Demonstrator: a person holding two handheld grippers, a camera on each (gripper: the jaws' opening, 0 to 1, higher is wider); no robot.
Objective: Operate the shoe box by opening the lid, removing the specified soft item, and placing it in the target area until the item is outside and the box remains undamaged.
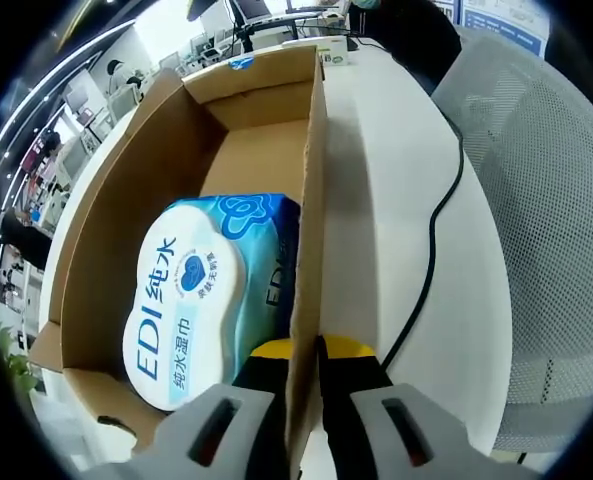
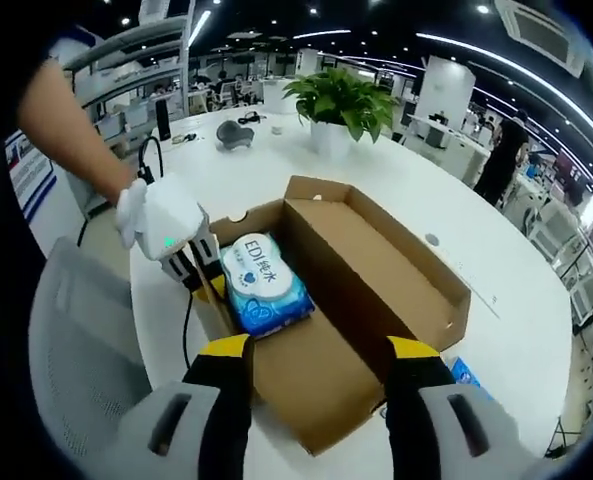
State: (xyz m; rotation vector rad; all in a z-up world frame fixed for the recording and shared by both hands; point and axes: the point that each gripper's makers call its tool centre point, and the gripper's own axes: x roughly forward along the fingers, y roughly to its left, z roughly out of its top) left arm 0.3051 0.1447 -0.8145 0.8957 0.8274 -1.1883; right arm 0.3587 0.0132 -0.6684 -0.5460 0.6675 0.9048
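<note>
An open brown cardboard shoe box (image 1: pixel 156 150) lies on a white table. Inside it rests a blue and white pack of wet wipes (image 1: pixel 191 300). My left gripper (image 1: pixel 308 348) has its yellow-tipped jaws on either side of the box's side wall (image 1: pixel 314 200), closed on the cardboard. In the right gripper view, the same box (image 2: pixel 376 260) sits in the middle with its lid folded open to the right. The wipes pack (image 2: pixel 261 285) lies at the box's left end. The left gripper (image 2: pixel 191 262), held by a gloved hand, pinches the wall beside the pack. My right gripper (image 2: pixel 319 350) hovers open above the box's near end.
A black cable (image 1: pixel 431 240) runs across the white table (image 1: pixel 376 150), past a grey mesh chair (image 1: pixel 546 200). A potted plant (image 2: pixel 341 100) and a dark object (image 2: pixel 234 132) stand further back. A blue item (image 2: pixel 466 372) lies right of the box.
</note>
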